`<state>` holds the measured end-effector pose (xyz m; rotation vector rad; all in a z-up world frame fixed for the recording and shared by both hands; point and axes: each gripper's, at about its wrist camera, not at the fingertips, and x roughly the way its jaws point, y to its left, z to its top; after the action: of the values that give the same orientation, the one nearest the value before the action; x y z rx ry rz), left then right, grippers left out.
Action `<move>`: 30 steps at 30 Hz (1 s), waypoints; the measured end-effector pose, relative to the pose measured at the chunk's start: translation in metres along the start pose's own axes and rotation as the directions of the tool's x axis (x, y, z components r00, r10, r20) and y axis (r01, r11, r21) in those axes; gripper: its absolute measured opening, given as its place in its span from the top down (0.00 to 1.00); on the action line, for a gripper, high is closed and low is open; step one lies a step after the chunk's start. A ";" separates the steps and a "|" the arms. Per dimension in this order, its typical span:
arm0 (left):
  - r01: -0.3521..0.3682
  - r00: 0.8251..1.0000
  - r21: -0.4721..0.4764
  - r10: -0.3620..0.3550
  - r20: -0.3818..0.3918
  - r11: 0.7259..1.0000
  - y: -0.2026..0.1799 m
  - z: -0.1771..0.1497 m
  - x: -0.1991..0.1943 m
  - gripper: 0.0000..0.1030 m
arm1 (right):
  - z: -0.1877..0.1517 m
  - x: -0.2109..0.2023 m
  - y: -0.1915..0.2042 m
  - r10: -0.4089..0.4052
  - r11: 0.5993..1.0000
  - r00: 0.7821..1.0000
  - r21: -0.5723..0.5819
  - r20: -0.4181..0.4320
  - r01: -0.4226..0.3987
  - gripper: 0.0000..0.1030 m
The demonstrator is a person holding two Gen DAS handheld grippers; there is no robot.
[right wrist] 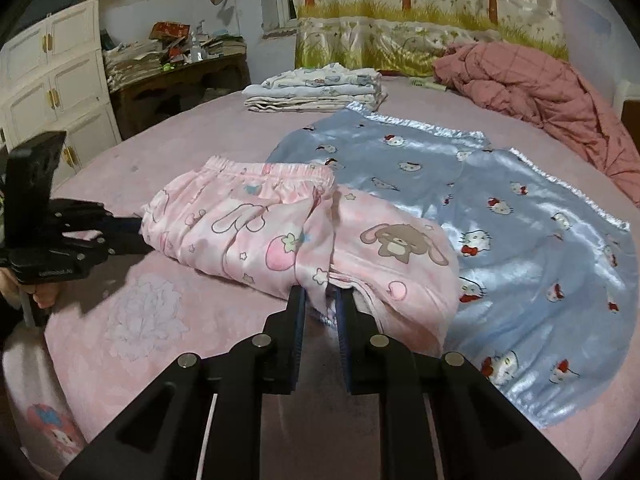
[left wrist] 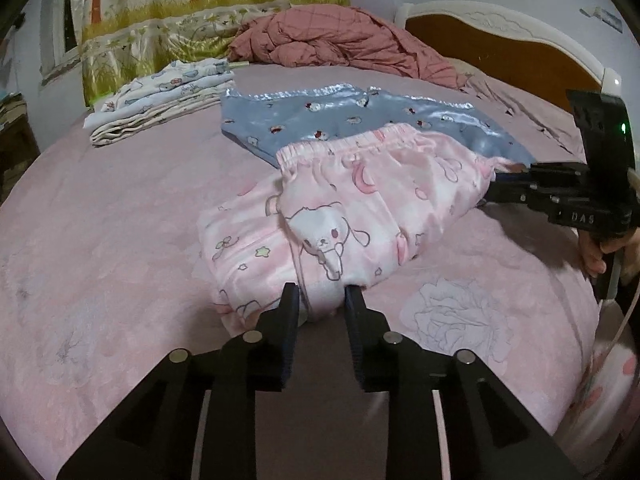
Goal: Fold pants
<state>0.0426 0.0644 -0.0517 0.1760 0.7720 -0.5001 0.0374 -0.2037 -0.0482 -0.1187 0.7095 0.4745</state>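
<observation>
Pink cartoon-print pants [left wrist: 360,208] lie folded in a bundle on the pink bed sheet [left wrist: 100,240], waistband on the far side. My left gripper [left wrist: 322,300] is shut on a fold of the near edge, with cloth pinched between its pads. In the same view my right gripper [left wrist: 500,182] reaches in from the right and meets the pants' right corner. The right wrist view shows the pants [right wrist: 280,236] from the other side. There my right gripper [right wrist: 320,300] is shut on the near hem, and the left gripper [right wrist: 138,234] touches the pants' left end.
A blue satin garment [right wrist: 520,240] with cat prints lies spread beside and partly under the pink pants. A stack of folded clothes [right wrist: 316,88] and a rumpled pink quilt [right wrist: 540,84] sit at the bed's far side. A white cabinet [right wrist: 52,80] and cluttered desk [right wrist: 180,80] stand beyond.
</observation>
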 end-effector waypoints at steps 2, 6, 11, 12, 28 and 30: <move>-0.009 1.000 0.013 0.009 0.010 1.000 -0.003 0.000 -0.002 0.96 | 0.001 0.000 0.000 0.013 1.000 1.000 0.003 0.003 -0.013 0.87; -0.057 0.996 -0.002 0.057 0.074 0.998 -0.002 0.001 -0.017 0.97 | 0.001 -0.009 0.011 -0.052 0.998 0.997 -0.042 0.055 0.055 0.98; -0.149 0.985 -0.009 0.149 0.089 0.989 0.005 -0.001 -0.023 0.97 | 0.001 -0.015 0.011 -0.117 0.993 0.991 -0.014 0.071 0.118 0.98; -0.160 0.983 -0.022 0.162 0.084 0.987 0.009 -0.003 -0.023 0.97 | 0.001 -0.015 0.009 -0.127 0.992 0.989 -0.007 0.069 0.128 0.99; -0.203 0.975 -0.048 0.206 0.079 0.978 0.020 -0.009 -0.023 0.97 | -0.008 -0.029 0.004 -0.008 0.999 0.998 -0.033 0.062 0.010 1.00; -0.208 0.973 -0.064 0.213 0.088 0.976 0.023 -0.008 -0.025 0.97 | -0.011 -0.021 0.007 -0.031 0.999 0.999 -0.041 0.038 0.033 0.93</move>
<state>0.0334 0.0960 -0.0406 0.1802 0.6649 -0.2838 0.0136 -0.2080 -0.0418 -0.1598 0.6603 0.4601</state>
